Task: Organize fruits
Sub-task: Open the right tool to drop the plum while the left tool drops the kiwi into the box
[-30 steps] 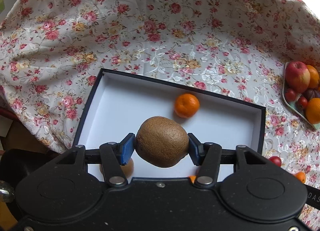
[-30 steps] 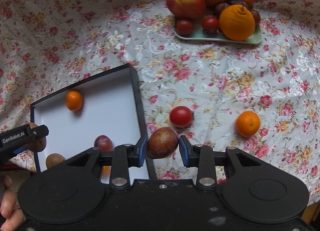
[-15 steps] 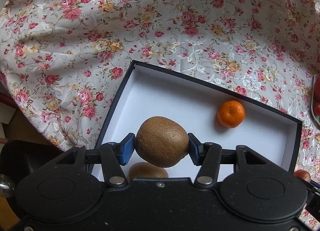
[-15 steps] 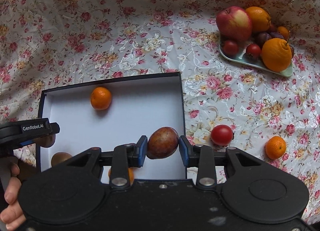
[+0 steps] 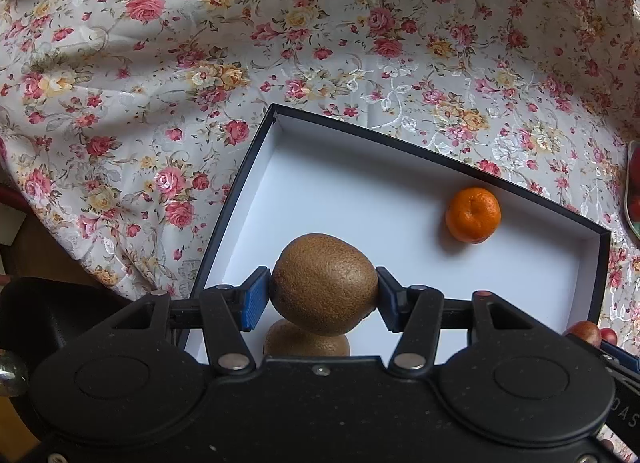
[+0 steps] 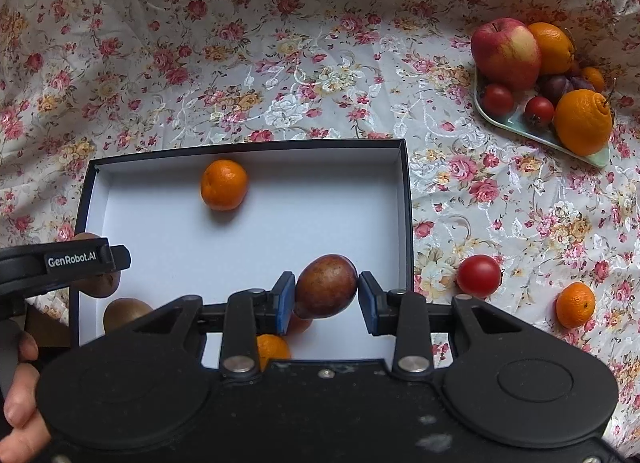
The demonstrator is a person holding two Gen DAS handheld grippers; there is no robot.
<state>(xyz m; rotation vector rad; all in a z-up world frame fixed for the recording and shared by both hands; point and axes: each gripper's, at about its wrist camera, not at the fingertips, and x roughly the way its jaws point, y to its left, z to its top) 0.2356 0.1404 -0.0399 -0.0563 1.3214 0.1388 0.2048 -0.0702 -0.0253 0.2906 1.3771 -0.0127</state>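
- The left claw (image 5: pixel 324 299) is clamped on a brown kiwi (image 5: pixel 324 283), its blue pads pressed against both sides of the fruit, above the near left part of the box (image 5: pixel 236 199).
- A second kiwi (image 5: pixel 306 339) lies on the white floor of the box directly under the held one, partly hidden by the claw body.
- In the right wrist view, a person's hand (image 6: pixel 18 403) shows at the lower left edge, gripping the handle of the left tool.
- The box is a shallow dark-walled tray with a white inside, resting on a floral cloth (image 6: pixel 280 63) that covers the tabletop.
- A mandarin (image 6: pixel 223 185) sits inside the box near its far wall.
- The right claw (image 6: pixel 326 297) holds a reddish-brown oval fruit (image 6: pixel 326 285) between its pads, over the near right part of the box.
- Another small orange fruit (image 6: pixel 272 349) lies in the box just below this claw, mostly hidden.
- A red tomato (image 6: pixel 479 275) rests on the cloth just right of the box, with a loose mandarin (image 6: pixel 575 305) further right.
- A pale green plate (image 6: pixel 504 123) at the far right carries an apple (image 6: pixel 506 53), oranges, tomatoes and dark plums.
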